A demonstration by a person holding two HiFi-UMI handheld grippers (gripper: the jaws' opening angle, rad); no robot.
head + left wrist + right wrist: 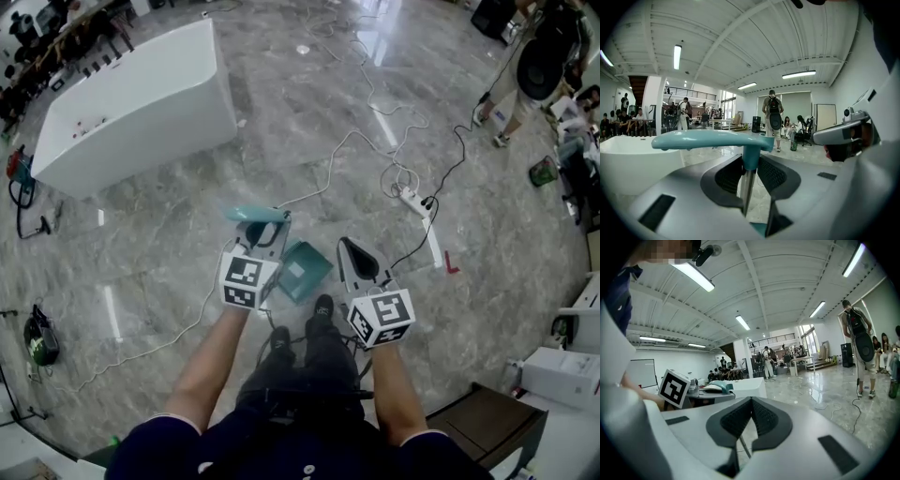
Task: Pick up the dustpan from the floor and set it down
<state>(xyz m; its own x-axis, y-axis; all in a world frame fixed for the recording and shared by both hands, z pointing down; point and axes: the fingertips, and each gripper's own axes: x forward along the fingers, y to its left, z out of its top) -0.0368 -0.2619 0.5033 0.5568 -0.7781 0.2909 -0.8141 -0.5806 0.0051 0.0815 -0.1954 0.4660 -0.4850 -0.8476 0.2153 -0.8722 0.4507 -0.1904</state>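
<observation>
The dustpan has a teal pan, a thin metal pole and a teal crossbar handle. It hangs upright in front of the person's shoes, and I cannot tell whether the pan touches the floor. My left gripper is shut on the pole just under the handle. In the left gripper view the pole runs between the two dark pads, with the handle lying across above them. My right gripper is to the right of the pan and touches nothing. Its jaws meet at the tips, with nothing between them.
A large white tub-like unit stands at the back left. White and black cables and a power strip cross the marble floor ahead and to the right. A person stands at the far right. White boxes stand at the right edge.
</observation>
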